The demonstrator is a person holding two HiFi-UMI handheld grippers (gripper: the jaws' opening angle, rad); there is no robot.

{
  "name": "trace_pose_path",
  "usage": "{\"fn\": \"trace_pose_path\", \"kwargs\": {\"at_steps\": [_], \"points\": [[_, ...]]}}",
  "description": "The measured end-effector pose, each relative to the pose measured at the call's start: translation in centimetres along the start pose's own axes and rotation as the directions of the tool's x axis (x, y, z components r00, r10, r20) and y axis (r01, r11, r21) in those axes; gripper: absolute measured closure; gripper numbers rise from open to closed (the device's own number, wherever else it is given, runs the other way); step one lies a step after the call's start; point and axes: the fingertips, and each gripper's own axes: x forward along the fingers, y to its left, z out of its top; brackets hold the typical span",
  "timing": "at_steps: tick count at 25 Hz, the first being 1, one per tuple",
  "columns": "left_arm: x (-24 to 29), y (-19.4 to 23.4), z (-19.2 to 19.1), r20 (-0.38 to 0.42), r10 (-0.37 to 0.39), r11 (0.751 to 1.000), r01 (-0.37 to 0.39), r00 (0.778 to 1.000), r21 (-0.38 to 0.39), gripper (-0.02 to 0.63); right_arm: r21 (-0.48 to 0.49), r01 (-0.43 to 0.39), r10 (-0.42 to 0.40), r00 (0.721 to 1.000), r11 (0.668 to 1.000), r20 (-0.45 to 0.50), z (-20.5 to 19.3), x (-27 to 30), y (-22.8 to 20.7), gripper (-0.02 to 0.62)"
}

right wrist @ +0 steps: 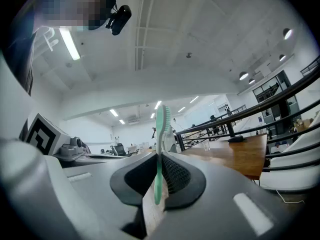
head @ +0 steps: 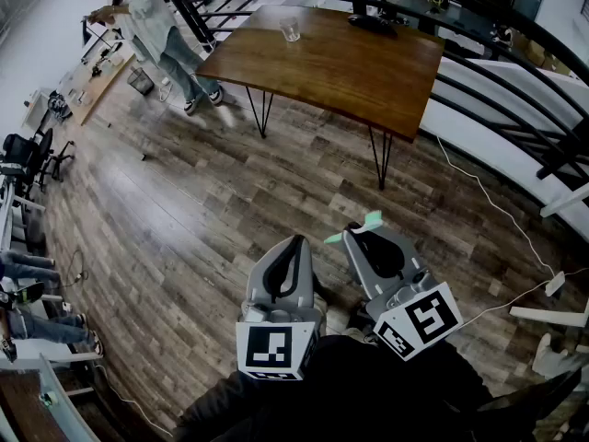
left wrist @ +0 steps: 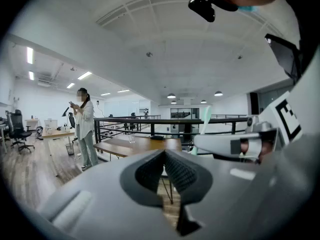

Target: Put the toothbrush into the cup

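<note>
Head view shows both of my grippers low in the frame, side by side above a wood-plank floor (head: 184, 238). My right gripper (head: 357, 231) sits right of centre, its jaws clamped on the mint-green toothbrush (head: 370, 219). The brush lies crosswise at the jaw tips, bristle head toward the upper right and handle end poking out to the left. In the right gripper view the brush stands upright between the ribbed pads, which press on the lower part of its handle, with the bristle head rising well above the jaws in the middle of the frame. My left gripper (head: 299, 242) is just left of the right one, and in the left gripper view its jaws meet at the tips with nothing between them; only floor and a table leg show through the narrow slit behind them. The cup (head: 290, 29), a clear glass, stands on the wooden table (head: 350, 72) at the top of the head view, near the table's far left corner and well apart from both grippers. A person in a light top (head: 147, 17) stands in the upper left corner beside a low bench. A dark railing (head: 515, 90) curves along the upper right, behind the table.
</note>
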Motion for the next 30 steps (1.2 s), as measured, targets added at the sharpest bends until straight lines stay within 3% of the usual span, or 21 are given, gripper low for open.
{"fn": "trace_pose_path", "kwargs": {"at_steps": [13, 22, 30], "points": [[5.9, 14.3, 2.3, 0.078, 0.039, 0.997, -0.033, 0.996, -0.073, 0.598, -0.061, -0.053, 0.049, 0.997, 0.997, -0.058, 0.0, 15.0, 2.4, 0.566], [8.1, 24.1, 5.2, 0.159, 0.054, 0.996, -0.042, 0.986, -0.08, 0.598, -0.126, -0.06, 0.058, 0.998, 0.99, -0.019, 2.2, 24.6, 4.8, 0.566], [9.7, 28.2, 6.1, 0.176, 0.038, 0.994, -0.019, 0.984, -0.11, 0.598, -0.165, -0.048, 0.047, 0.999, 0.985, -0.013, 3.7, 29.1, 5.7, 0.566]]}}
